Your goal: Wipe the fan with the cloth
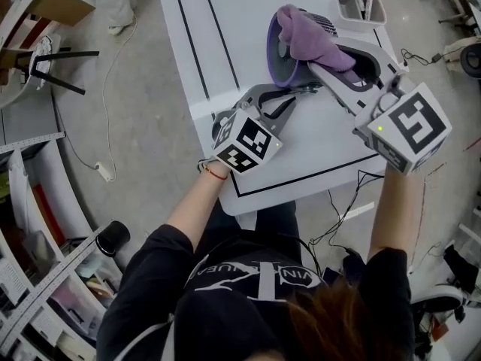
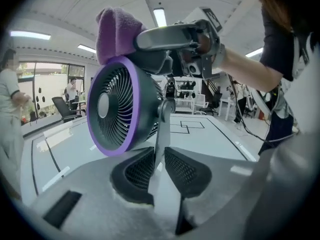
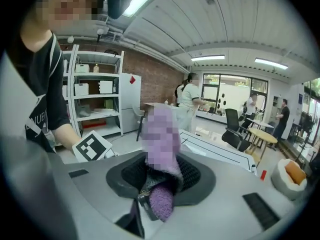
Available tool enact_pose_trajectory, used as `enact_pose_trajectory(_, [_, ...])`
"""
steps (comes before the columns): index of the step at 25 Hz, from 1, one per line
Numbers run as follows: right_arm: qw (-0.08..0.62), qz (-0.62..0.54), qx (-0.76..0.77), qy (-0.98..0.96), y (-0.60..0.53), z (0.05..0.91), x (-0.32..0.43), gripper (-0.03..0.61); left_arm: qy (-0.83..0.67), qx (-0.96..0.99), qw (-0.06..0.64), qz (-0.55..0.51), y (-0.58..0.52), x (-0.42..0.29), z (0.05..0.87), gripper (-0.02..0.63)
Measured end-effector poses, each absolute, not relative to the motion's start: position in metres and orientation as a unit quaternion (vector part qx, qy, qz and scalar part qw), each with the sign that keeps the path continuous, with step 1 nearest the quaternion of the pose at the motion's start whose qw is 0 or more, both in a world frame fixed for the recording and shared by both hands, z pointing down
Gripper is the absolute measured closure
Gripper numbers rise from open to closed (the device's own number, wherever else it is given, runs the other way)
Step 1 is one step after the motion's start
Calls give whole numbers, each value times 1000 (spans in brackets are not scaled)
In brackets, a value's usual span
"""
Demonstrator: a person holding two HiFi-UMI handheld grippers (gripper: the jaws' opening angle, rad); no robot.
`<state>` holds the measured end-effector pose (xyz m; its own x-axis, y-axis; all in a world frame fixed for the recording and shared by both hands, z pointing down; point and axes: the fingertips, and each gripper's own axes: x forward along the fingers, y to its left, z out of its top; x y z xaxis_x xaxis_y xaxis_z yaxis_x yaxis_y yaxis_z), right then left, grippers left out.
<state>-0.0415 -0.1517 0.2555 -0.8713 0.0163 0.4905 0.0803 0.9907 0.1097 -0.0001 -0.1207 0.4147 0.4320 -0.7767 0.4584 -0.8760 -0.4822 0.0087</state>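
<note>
Right tongs (image 3: 160, 184) are clenching the cloth (image 1: 310, 37) atop the fan (image 2: 117, 109).
Light strokes along the rim (image 2: 91, 124) are likely serving best while left tongs (image 2: 159, 171) are gripping the stand (image 2: 163, 126), steadying it.

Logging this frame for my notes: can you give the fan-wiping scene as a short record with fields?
fan: purple-rimmed, on the white table
cloth: purple, draped over the fan's top
left gripper: shut on the fan stand
right gripper: shut on the cloth
also there: pen holder at the table's far right corner
</note>
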Motion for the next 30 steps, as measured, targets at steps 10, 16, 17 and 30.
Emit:
enact_pose_trajectory(10, [241, -69, 11, -968, -117, 274, -25, 456, -472, 829, 94, 285, -103, 2, 430, 463])
enact_pose_trajectory(16, [233, -35, 34, -971, -107, 292, -19, 456, -473, 832, 110, 268, -107, 0, 432, 483])
enact_pose_trajectory(17, [234, -28, 37, -971, -105, 296, -17, 456, -473, 830, 108, 275, -108, -1, 434, 485])
enact_pose_trajectory(30, [211, 2, 81, -974, -108, 304, 3, 454, -478, 817, 73, 314, -121, 15, 437, 597])
